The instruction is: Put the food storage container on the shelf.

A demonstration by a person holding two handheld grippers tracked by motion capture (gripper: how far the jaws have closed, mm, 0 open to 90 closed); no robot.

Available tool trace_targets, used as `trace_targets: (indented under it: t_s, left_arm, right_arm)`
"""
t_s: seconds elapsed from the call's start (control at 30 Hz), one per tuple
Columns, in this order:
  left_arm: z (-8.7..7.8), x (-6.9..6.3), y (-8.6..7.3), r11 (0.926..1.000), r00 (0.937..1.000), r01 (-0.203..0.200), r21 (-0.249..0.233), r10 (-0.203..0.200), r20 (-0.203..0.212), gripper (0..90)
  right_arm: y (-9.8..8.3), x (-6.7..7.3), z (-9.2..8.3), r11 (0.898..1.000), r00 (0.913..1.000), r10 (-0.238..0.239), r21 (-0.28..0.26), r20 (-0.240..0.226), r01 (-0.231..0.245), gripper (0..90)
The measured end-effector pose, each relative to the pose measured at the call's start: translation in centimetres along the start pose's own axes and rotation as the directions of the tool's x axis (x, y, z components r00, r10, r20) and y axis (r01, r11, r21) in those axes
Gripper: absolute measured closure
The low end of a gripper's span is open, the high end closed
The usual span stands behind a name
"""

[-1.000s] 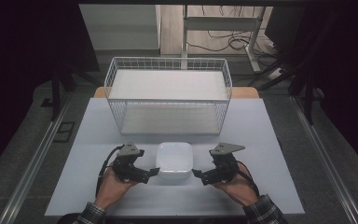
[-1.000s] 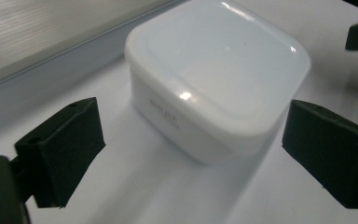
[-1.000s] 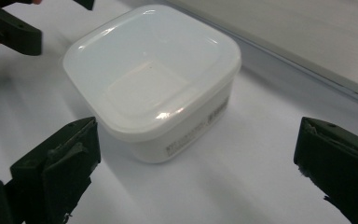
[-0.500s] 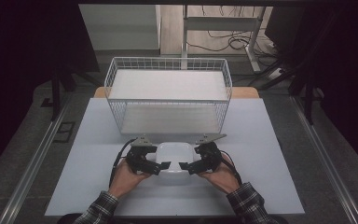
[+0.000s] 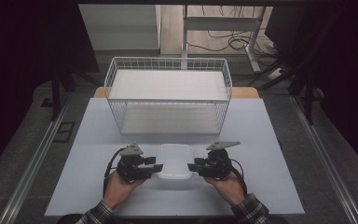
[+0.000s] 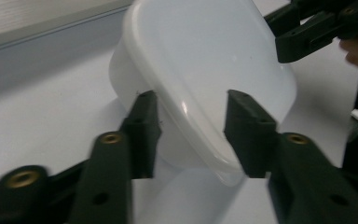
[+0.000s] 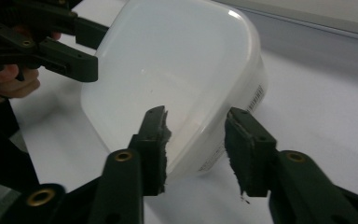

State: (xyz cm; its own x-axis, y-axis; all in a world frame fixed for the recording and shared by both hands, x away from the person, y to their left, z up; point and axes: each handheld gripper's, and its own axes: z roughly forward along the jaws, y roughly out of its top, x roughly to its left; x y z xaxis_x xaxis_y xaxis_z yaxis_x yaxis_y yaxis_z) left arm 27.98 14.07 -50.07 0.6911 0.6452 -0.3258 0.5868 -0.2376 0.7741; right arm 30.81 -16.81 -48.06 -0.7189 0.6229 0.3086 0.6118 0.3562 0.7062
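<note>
So there's a white plastic container [image 5: 172,160] with its lid on, sitting near the front edge of the desk [image 5: 270,140], pretty much centred between the two hands. The left tool [image 5: 157,169] comes at it from the left end and the right tool [image 5: 192,166] from the right end, both held roughly level and pointing in at each other. Both sets of jaws have just been closing, and the container's rim is between them on each side. In the left gripper view the two black jaws straddle the lip of the container [image 6: 205,70], one over the lid and one down along the side wall; the pads look right at the plastic, and I read that as clamped on the edge. Same story in the right gripper view: the jaws sit over the corner of the container [image 7: 177,70], one on the lid and the other by the wall near a small barcode label [image 7: 257,96], again looking like a clamp on the rim. Each gripper view also catches the opposite tool biting the far end. Behind the container, further back on the desk, stands a white wire basket [image 5: 168,74], well apart from it. The person's hands and plaid sleeves come in from the bottom of the high view.
</note>
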Motion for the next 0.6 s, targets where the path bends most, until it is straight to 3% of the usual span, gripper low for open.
trace_targets:
  t_s: [0.1, 0.13, 0.17, 0.2, 0.4, 0.6]
  left_arm:
    - [-0.3, -0.1, 0.0, 0.9995, 0.9996, 0.003, -0.031, -0.004, -0.029, 68.7]
    - [-0.4, -0.2, 0.0, 0.9996, 0.9992, -0.007, -0.029, 0.006, -0.039, 74.8]
    - [-0.2, -0.4, 0.0, 0.9991, 0.9973, -0.036, -0.020, 0.035, -0.064, 79.0]
    - [-0.1, -0.6, 0.1, 0.9985, 0.9950, -0.053, -0.014, 0.052, -0.086, 79.0]
    - [-0.3, -0.5, 0.3, 0.9980, 0.9944, -0.043, -0.046, 0.038, -0.098, 79.5]
    - [-0.4, 0.3, 1.2, 0.9970, 0.9945, -0.027, -0.073, 0.019, -0.103, 79.6]
  right_arm:
    - [-0.1, -0.2, -0.4, 0.999, 0.9996, 0.027, -0.041, -0.003, -0.027, 72.2]
    - [0.0, -0.2, -0.5, 0.998, 0.9996, 0.026, -0.052, 0.013, -0.025, 77.5]
    - [-0.1, -0.2, -0.6, 0.998, 0.9991, 0.010, -0.056, 0.042, -0.008, 77.1]
    - [-0.1, -0.2, -0.5, 0.999, 0.9986, -0.010, -0.052, 0.052, 0.013, 77.2]
    - [0.0, -0.1, -0.4, 0.996, 0.9972, -0.026, -0.082, 0.070, 0.032, 77.4]
    - [1.3, -0.1, -0.2, 0.991, 0.9936, -0.065, -0.109, 0.093, 0.075, 77.4]
